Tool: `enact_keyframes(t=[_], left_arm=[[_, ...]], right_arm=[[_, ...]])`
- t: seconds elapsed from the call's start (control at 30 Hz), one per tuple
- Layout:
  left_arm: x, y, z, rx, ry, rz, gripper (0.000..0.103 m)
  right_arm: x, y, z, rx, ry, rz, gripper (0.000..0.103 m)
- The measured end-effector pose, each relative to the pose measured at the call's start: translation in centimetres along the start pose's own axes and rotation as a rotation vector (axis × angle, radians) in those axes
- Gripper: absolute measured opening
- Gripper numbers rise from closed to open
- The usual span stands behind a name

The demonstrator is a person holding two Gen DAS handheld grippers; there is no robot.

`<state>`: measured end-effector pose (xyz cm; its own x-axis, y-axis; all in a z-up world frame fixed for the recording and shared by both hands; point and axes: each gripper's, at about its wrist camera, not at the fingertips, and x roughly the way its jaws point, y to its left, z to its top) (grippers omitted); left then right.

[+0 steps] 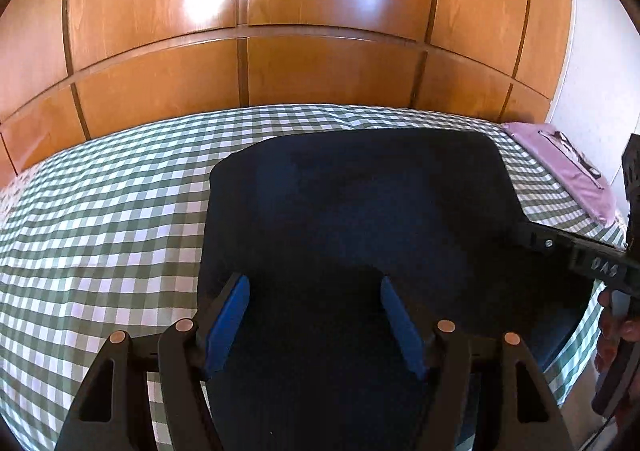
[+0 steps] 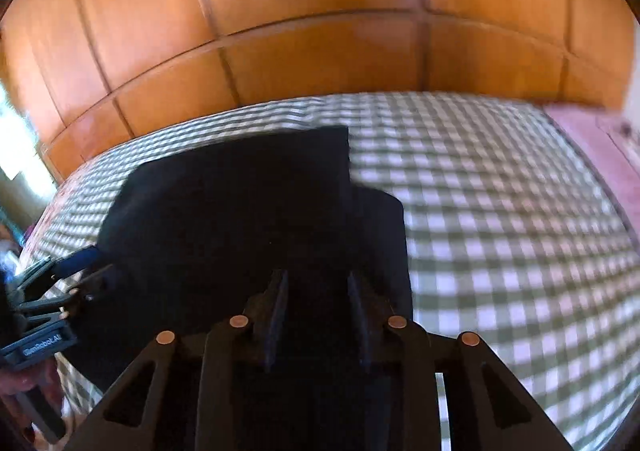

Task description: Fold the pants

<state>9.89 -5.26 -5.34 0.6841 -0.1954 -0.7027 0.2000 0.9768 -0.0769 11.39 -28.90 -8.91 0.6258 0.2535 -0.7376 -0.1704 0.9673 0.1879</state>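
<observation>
The dark navy pants (image 1: 360,219) lie folded into a broad flat block on the bed (image 1: 100,219), filling the centre of the left wrist view and the centre-left of the right wrist view. The left gripper (image 1: 314,321) hovers at the bottom centre of its frame, jaws spread wide with the blue pads (image 1: 228,323) clear of the cloth and holding nothing. The right gripper (image 2: 316,315) sits low over the near part of the pants; its jaws stand narrower but parted, and in that blurred, dark view they seem to hold nothing, though I cannot be sure they are not touching fabric.

The main risk is an uneven next fold: in the right wrist view one layer steps out past another near the upper middle of the frame, so a pinch that catches only the top layer would pull the stack askew. Soft bedding could also bunch up into a grasp.

The bed wears a green-and-white checked cover. A lilac folded cloth (image 1: 568,167) lies at its right edge. Behind stands a glossy wooden panelled wardrobe (image 1: 320,11) across the top of both frames.
</observation>
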Motion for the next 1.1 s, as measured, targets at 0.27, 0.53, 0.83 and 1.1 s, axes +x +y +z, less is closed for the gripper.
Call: enact_keyframes(t=[0.27, 0.53, 0.83, 1.1], left_arm=[[-0.5, 0.4, -0.1, -0.034, 0.016, -0.011, 0.069], [-0.7, 0.3, 0.1, -0.051, 0.026, -0.002, 0.069], [-0.9, -0.4, -0.2, 0.003, 0.028, -0.007, 0.070], [-0.8, 0.0, -0.3, -0.012, 0.031, -0.014, 0.070]], right_arm=[[-2.3, -1.2, -1.5, 0.118, -0.042, 0.149, 0.055], [-2.5, 0.0, -2.0, -0.009, 0.042, 0.116, 0.022], [-4.6, 0.1, -2.9, 0.017, 0.034, 0.080, 0.013], [-4.7, 0.2, -2.9, 0.039, 0.020, 0.063, 0.024]])
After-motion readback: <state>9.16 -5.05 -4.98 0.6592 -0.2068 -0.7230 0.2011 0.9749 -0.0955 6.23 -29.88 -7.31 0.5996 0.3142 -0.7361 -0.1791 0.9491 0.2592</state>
